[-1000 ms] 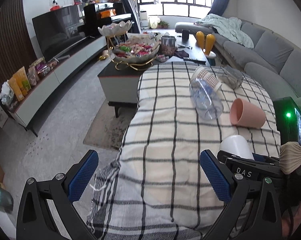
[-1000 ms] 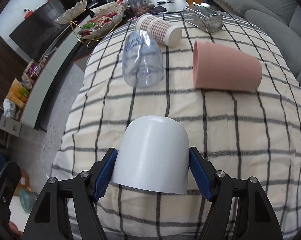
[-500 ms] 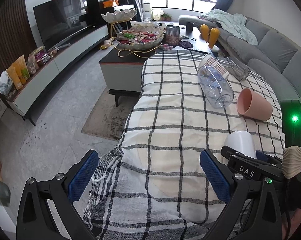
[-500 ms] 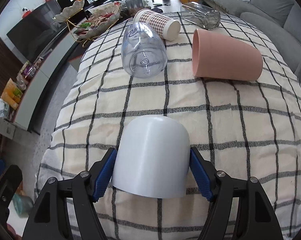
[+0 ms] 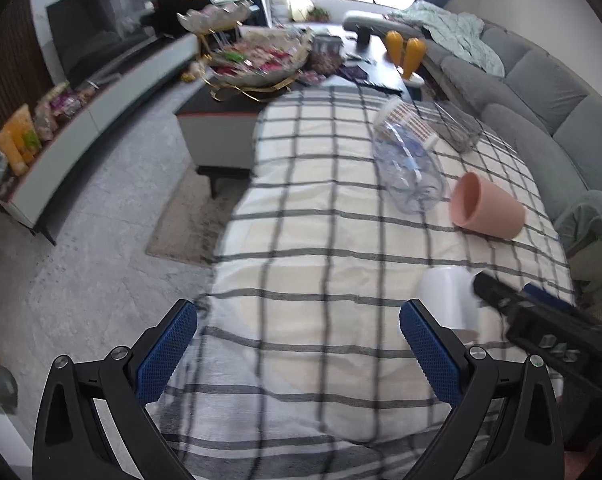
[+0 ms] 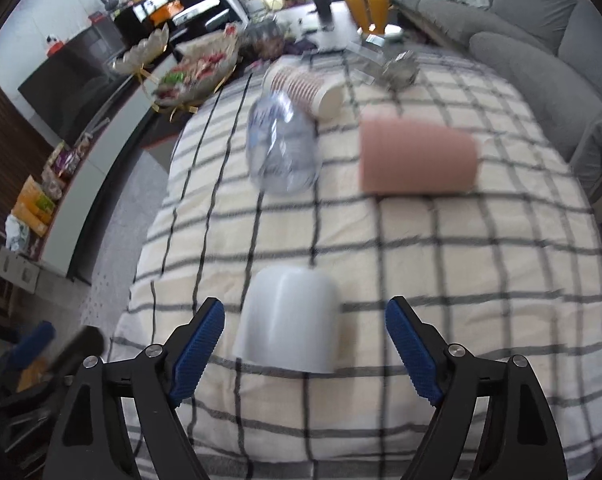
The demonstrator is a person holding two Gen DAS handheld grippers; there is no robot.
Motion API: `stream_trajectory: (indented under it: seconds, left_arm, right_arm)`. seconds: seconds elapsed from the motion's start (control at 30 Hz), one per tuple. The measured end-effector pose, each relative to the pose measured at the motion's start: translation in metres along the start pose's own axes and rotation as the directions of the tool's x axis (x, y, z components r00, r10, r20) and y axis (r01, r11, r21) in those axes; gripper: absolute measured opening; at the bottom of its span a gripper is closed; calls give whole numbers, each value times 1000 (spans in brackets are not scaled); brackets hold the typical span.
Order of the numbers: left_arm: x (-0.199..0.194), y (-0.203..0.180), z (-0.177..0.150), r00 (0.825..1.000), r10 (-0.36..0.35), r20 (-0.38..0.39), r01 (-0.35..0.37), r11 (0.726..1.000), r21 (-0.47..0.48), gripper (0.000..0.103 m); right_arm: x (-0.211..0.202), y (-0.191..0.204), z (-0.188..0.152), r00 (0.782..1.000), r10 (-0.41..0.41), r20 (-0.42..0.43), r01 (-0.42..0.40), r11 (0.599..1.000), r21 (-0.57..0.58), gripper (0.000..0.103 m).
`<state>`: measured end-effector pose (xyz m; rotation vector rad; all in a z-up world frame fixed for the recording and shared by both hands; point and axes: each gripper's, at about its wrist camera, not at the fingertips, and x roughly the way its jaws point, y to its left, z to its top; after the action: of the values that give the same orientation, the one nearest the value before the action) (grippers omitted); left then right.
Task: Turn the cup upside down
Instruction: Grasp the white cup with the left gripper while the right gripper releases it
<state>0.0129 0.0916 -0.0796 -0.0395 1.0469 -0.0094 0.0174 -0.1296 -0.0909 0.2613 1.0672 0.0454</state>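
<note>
The white cup (image 6: pixel 287 322) sat upside down on the checked cloth (image 6: pixel 461 264), closed end up, rim flat on the fabric. The right gripper (image 6: pixel 305 344) was spread wide with the cup just ahead of it and between the two blue pads — a clear gap on each side, wider on the right one, nothing touching. The left gripper (image 5: pixel 299 354) was also wide apart and held nothing, hanging over the near-left part of the cloth close to where it drapes off the edge. Plenty of bare cloth around the cup. Further back a pink cup (image 6: pixel 419 160), a clear plastic cup (image 6: pixel 281 148) and a patterned paper cup (image 6: pixel 305 88) all lay on their sides, well apart from the white one.
</note>
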Motion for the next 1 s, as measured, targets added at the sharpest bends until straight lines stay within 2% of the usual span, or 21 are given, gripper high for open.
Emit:
stream_trajectory:
  seconds: [0.1, 0.17, 0.27, 0.33, 0.47, 0.5, 0.57, 0.67, 0.77, 0.83, 1.0]
  left_arm:
    - [11, -15, 11, 995, -61, -82, 60, 998, -13, 103]
    - [18, -27, 17, 991, -72, -117, 73, 997, -2, 103]
    - [29, -52, 29, 975, -108, -196, 116, 993, 26, 103]
    - [39, -69, 36, 957, -122, -265, 141, 988, 54, 103]
    - [68, -99, 47, 892, -112, -438, 172, 980, 102, 103]
    - [78, -108, 50, 869, -89, -488, 170, 977, 125, 103]
    - [91, -119, 52, 837, -48, -544, 162, 973, 163, 103]
    - [112, -134, 53, 776, 21, -630, 156, 962, 224, 103]
    - [126, -143, 55, 731, 70, -679, 148, 955, 258, 103]
    - [135, -147, 57, 707, 97, -701, 131, 956, 264, 103]
    - [157, -156, 60, 627, 108, -771, 137, 959, 246, 100]
  right_arm:
    - [-24, -17, 11, 998, -45, 42, 45, 999, 12, 89]
    - [-37, -28, 17, 996, -69, 64, 67, 997, 27, 90]
    - [-53, -44, 28, 992, -105, 75, 103, 994, 36, 91]
    - [-59, -51, 34, 991, -118, 67, 115, 992, 47, 93]
    - [-59, -73, 50, 994, -109, 0, 109, 988, 109, 95]
    - [-56, -80, 52, 994, -101, -29, 104, 986, 132, 95]
    - [-46, -91, 58, 993, -86, -79, 99, 980, 174, 95]
    - [-32, -107, 59, 987, -75, -140, 106, 969, 225, 95]
    - [-15, -118, 61, 975, -58, -212, 115, 957, 266, 95]
    - [-6, -125, 62, 966, -44, -254, 118, 950, 288, 95]
    - [14, -133, 73, 948, -18, -317, 116, 949, 293, 95]
